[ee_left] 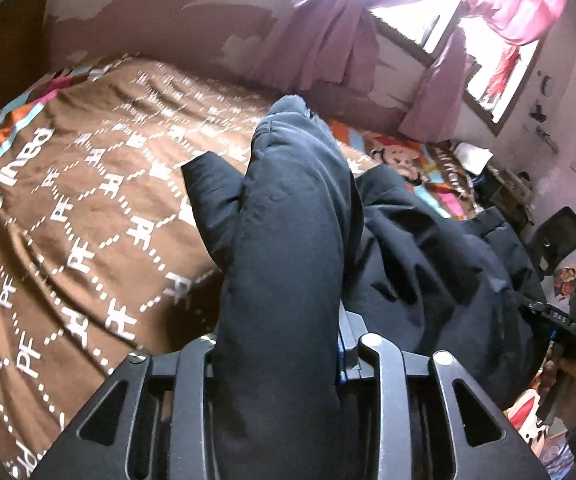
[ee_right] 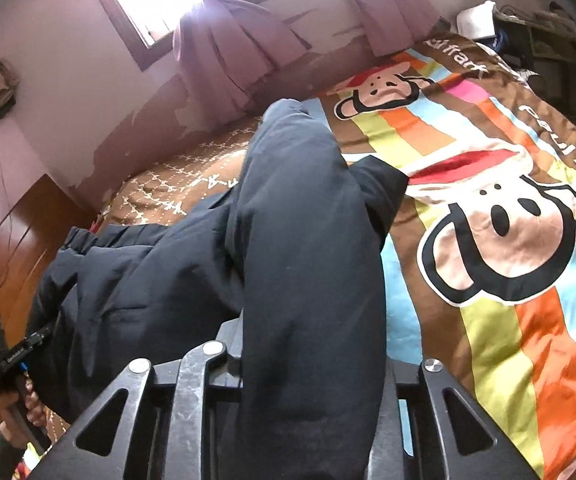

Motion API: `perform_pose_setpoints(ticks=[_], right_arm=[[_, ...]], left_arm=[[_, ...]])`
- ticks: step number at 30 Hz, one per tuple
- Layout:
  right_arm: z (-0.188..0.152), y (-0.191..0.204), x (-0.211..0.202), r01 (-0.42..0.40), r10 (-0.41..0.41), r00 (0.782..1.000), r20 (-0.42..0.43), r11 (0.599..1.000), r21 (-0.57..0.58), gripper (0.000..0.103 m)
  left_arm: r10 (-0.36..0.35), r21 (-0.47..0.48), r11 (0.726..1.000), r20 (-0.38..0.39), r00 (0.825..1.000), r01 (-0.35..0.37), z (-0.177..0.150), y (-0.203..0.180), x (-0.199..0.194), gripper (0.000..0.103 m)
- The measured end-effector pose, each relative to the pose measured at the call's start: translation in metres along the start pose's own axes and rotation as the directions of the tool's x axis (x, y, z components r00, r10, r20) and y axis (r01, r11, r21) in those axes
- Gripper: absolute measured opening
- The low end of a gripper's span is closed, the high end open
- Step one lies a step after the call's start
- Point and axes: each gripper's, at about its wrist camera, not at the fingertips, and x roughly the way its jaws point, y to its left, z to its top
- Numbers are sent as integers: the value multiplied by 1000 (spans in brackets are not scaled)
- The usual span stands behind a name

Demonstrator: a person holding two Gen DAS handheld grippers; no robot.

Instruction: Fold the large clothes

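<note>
A large dark navy padded jacket (ee_left: pixel 288 220) lies bunched on the bed. A thick fold of it rises up between the jaws of my left gripper (ee_left: pixel 283 344), which is shut on it, and the fabric hides the fingertips. In the right wrist view another fold of the jacket (ee_right: pixel 308 220) runs up through my right gripper (ee_right: pixel 308 344), also shut on the cloth. Each view shows the other gripper at the jacket's far side: the right gripper (ee_left: pixel 564 328) and the left gripper (ee_right: pixel 3 352), each held in a hand.
The jacket rests on a brown patterned bedspread (ee_left: pixel 87 200) with a striped monkey print (ee_right: pixel 508 240). Behind the bed are a peeling wall and a window with pink curtains (ee_left: pixel 328 40). A black chair (ee_left: pixel 560 236) and a cluttered desk (ee_right: pixel 528 28) stand past the bed's end.
</note>
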Motion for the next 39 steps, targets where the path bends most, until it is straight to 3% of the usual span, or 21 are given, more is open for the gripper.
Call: perform_pose_setpoints(ticks=[1,5,9,12,16,19,25,33,39], right_arm=[[-1,0,-2,5,-5,1000,-3,1000,4,31],[-6,-4,-1,45,-44,999,-5,998,48,52],[-11,-1,1,104,-104,995,-5,994,10,70],[-14,3,-1,139,-139,990,3,990,-10,77],[-21,10,-6,216,-215,976,30,976,-33,77],[-27,18,-11,267,-263,963,66,962,-63,80],[-36,34,-30,297,-277,944,178,950,-99,92],[-47,62,-61,245,-188,933,305,956,-160,98],[-60,76,-79,175,-120,944,307,972,-158,102]], left_arm=[[22,-3,1000,-14,1000,-22,-2,1,1,32],[51,-22,998,-42,998,-52,-9,7,7,43],[78,-60,995,-56,995,-81,-11,12,10,52],[115,-86,989,-59,992,-120,-11,14,12,61],[224,-84,971,-24,974,-225,-16,10,8,92],[278,-53,960,62,958,-275,-21,0,-1,95],[279,15,958,172,945,-285,-29,-31,-22,101],[212,76,968,274,938,-241,-40,-74,-54,101],[159,102,974,335,929,-203,-53,-90,-79,101]])
